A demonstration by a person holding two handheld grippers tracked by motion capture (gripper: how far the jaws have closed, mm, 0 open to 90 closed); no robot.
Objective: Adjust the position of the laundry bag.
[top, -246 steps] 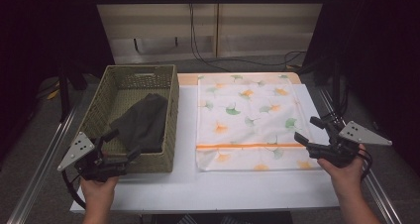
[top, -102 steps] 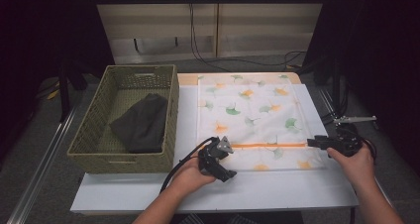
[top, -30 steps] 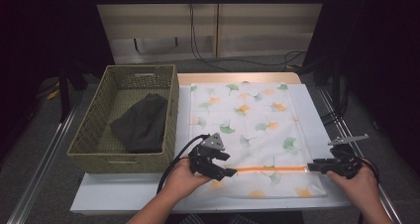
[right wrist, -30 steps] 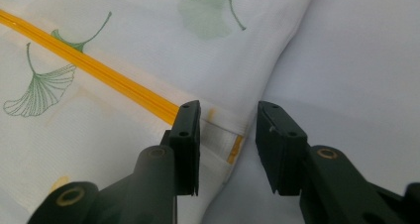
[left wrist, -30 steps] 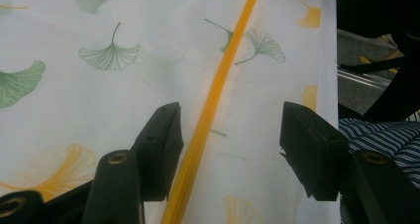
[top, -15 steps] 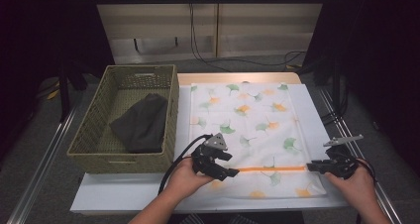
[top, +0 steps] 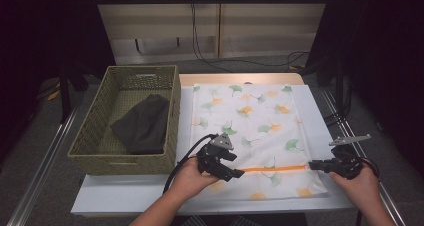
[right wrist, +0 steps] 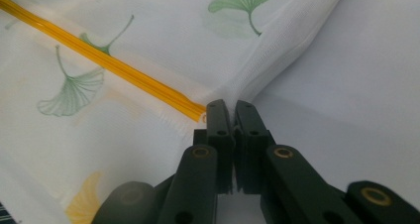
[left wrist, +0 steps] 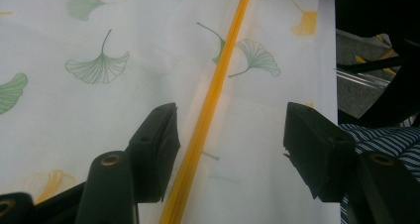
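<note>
High view: a white ginkgo-print laundry bag lies flat on the white table, with a wicker basket just left of it.
Basket contents: a dark folded cloth lies inside.
Zipper: an orange zipper runs across the bag near its front edge, between the two grippers.
Left gripper: over the bag near the zipper's left end; in the left gripper view its jaws stand apart, one on each side of the zipper, pressing on nothing. They have just been opening a little further.
Right gripper: at the bag's right edge; in the right gripper view the jaws have just been closing and now pinch the bunched bag edge beside the zipper's end.
Fabric: a ridge rises from the pinched spot.
</note>
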